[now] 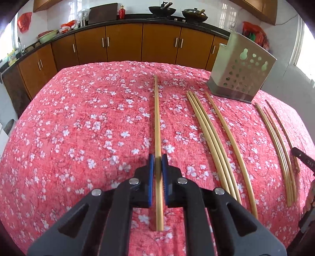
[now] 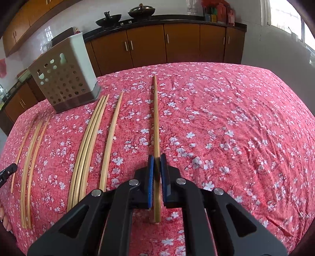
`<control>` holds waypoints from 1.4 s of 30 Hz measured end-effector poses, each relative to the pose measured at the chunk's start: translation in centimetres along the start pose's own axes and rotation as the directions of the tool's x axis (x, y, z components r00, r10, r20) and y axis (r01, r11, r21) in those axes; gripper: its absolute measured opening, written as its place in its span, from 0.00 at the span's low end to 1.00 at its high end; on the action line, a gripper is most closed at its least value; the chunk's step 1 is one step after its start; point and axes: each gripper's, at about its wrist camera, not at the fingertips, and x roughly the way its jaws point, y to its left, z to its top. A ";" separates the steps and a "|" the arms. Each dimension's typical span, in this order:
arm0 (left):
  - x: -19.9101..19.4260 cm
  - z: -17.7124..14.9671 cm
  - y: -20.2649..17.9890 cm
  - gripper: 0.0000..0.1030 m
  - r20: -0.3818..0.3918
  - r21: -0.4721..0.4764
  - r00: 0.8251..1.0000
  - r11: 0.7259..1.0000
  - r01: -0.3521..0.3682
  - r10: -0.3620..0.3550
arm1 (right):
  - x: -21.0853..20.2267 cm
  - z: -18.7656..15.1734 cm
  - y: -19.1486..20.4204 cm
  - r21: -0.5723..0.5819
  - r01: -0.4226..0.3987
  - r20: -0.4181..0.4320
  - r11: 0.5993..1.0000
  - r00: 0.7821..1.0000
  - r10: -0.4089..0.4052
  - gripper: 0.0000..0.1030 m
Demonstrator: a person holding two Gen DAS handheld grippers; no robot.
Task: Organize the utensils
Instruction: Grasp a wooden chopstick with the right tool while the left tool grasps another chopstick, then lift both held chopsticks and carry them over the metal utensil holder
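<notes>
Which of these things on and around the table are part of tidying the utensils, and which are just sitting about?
Part of the job:
- chopstick clamped in the left gripper
- chopstick clamped in the right gripper
- loose chopsticks on the floral tablecloth
- perforated utensil holder

Just lying about:
- woks on the counter
- red bottle
- green basin

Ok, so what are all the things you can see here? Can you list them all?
tablecloth: one, pink-red with white flowers, covering the table
holder: one, beige with holes, far side of the table
loose chopsticks: about seven, exact count unclear, pale bamboo, lying in two groups in front of the holder
woks: two, black, on the back counter
cabinets: a row, brown, under the counter
left gripper: one, black with blue fingers, shut on left-held chopstick
right gripper: one, same colours, shut on right-held chopstick
</notes>
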 end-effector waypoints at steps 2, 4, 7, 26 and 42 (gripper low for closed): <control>-0.2 -0.2 -0.3 0.10 -0.001 0.007 1.000 1.000 -0.006 0.006 | -0.4 -0.4 0.0 -0.011 0.004 -0.001 1.000 1.000 -0.004 0.08; -0.5 -0.5 -0.5 0.10 -0.002 0.019 1.000 1.000 -0.017 0.017 | -0.7 -0.7 0.1 -0.019 0.006 -0.002 1.000 1.000 -0.006 0.08; -0.8 -0.7 -0.8 0.10 -0.003 0.029 0.999 0.999 -0.034 0.035 | -0.9 -1.0 0.1 -0.016 -0.001 -0.002 1.000 1.000 0.001 0.08; -10.4 4.4 -0.4 0.08 0.275 -0.008 0.961 1.000 -0.009 0.010 | -10.6 3.2 -1.2 0.009 -0.035 0.304 0.999 0.952 0.031 0.07; -15.2 12.2 -0.6 0.07 0.434 -0.025 0.899 0.998 -0.055 0.060 | -15.3 10.7 0.6 -0.025 -0.054 0.491 0.998 0.869 0.059 0.07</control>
